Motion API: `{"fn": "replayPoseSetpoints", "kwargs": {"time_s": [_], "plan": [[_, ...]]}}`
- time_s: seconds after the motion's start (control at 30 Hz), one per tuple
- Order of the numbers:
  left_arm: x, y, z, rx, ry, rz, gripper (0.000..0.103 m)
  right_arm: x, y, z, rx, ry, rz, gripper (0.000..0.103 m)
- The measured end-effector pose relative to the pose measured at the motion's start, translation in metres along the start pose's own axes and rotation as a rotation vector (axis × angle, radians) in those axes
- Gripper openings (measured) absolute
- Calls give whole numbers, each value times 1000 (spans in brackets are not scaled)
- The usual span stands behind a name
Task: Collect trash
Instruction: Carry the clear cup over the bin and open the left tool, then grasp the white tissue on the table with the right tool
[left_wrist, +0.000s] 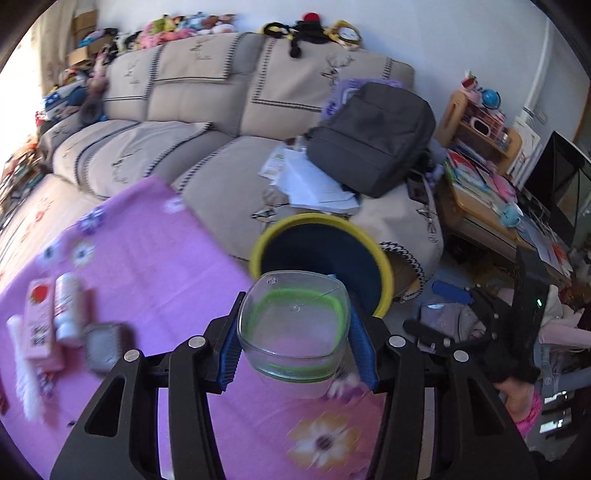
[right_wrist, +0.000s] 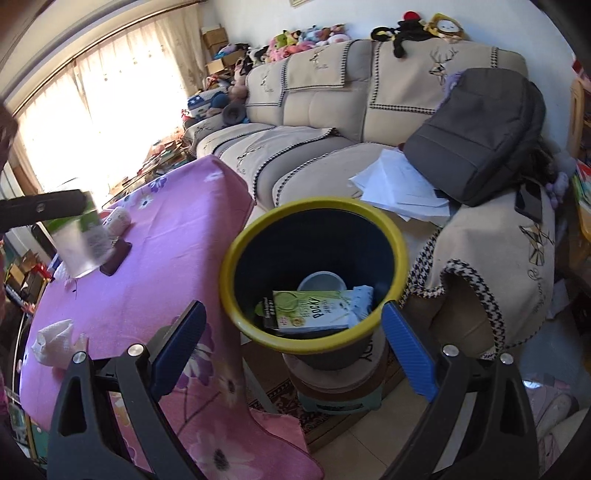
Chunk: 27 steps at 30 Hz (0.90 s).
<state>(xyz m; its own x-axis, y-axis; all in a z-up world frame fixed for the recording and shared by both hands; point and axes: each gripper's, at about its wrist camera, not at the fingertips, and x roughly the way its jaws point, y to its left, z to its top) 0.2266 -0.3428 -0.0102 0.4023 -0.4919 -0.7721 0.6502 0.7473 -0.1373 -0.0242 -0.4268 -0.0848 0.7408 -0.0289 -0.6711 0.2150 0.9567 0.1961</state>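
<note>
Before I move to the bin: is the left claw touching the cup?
Touching. The left wrist view shows the left claw with both blue pads pressed against the clear cup.

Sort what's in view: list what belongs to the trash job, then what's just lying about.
Job:
- left claw shut on clear cup
- right claw, open
- yellow-rimmed bin
- Pocky box in bin
- crumpled tissue

Lying about:
- grey backpack
- papers
- sofa
- plush toys

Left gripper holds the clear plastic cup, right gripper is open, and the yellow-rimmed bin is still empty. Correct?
Not quite: the yellow-rimmed bin already holds a Pocky box, per the right wrist view. The left gripper does hold the clear plastic cup; the right gripper is open.
</note>
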Motion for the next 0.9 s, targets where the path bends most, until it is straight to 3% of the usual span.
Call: {"fn": "replayPoseSetpoints", "kwargs": {"time_s": [0.17,0.3,0.33,0.37,0.43,0.6,0.7,0.9], "plan": [[72,-33,26,-2,59,-21,51,-10,-21,-7,34,-10,-25,91],[129,-39,36,-27,106,14,53,-15,-32,-13,62,-10,-42,92],[140,-40,38,-38,107,30,57,-16,-35,-14,67,-8,-46,92],[147,-39,40,-42,105,37,72,-16,-36,-16,72,-4,-49,93],[151,-37,43,-53,75,63,77,-15,-39,-19,82,2,-55,93],[112,-26,41,-102,8,46,79,-8,-38,-24,86,23,-44,93],[53,-22,29,-99,-98,71,86,-1,-26,-25,65,34,-12,93],[-60,9,-21,-124,-227,128,89,10,25,-28,-30,60,86,93]]}}
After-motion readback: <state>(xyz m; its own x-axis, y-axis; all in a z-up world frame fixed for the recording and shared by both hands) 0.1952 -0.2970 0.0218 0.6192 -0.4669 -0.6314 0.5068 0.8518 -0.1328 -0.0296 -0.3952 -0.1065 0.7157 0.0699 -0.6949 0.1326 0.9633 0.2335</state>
